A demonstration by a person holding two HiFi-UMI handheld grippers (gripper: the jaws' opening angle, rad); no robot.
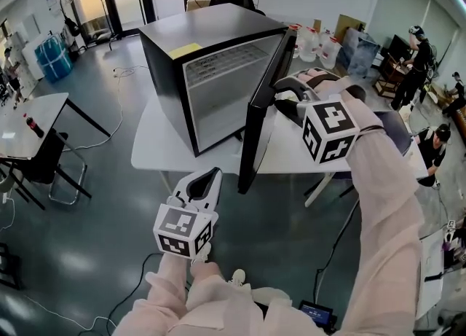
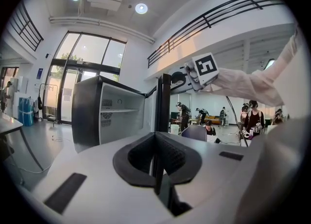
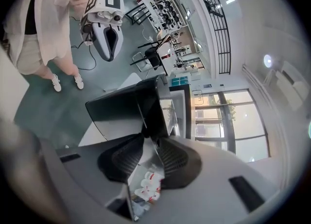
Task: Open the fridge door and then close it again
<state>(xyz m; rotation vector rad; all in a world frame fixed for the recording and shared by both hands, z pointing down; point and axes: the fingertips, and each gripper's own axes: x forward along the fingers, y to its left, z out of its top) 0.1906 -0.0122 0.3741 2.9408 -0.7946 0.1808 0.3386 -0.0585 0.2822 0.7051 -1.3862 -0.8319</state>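
the fridge [image 1: 211, 72] sits on a white counter [image 1: 156, 149] in the middle of the room. its fridge door [image 1: 258, 130] is swung well out, so the pale inside and a wire shelf are open to see. the door stands nearly edge-on to the person, hinged at the far side of the box, and its lower corner overhangs the counter's near edge.

the right tool [image 1: 287, 101] is up at the door's top edge. in the right gripper view the door's edge runs down between the two dark pads [image 3: 172, 157], which sit against it on either side. so the right tool [image 3: 148, 143] is clamped on the door.

the left tool [image 1: 207, 174] hangs lower, in front of the counter and over the grey floor, well apart from the fridge. its tips are together with nothing between them. in the left gripper view the left tool [image 2: 156, 138] points toward the open door [image 2: 164, 106].

some clear jugs [image 1: 317, 43] stand on the counter behind the fridge.
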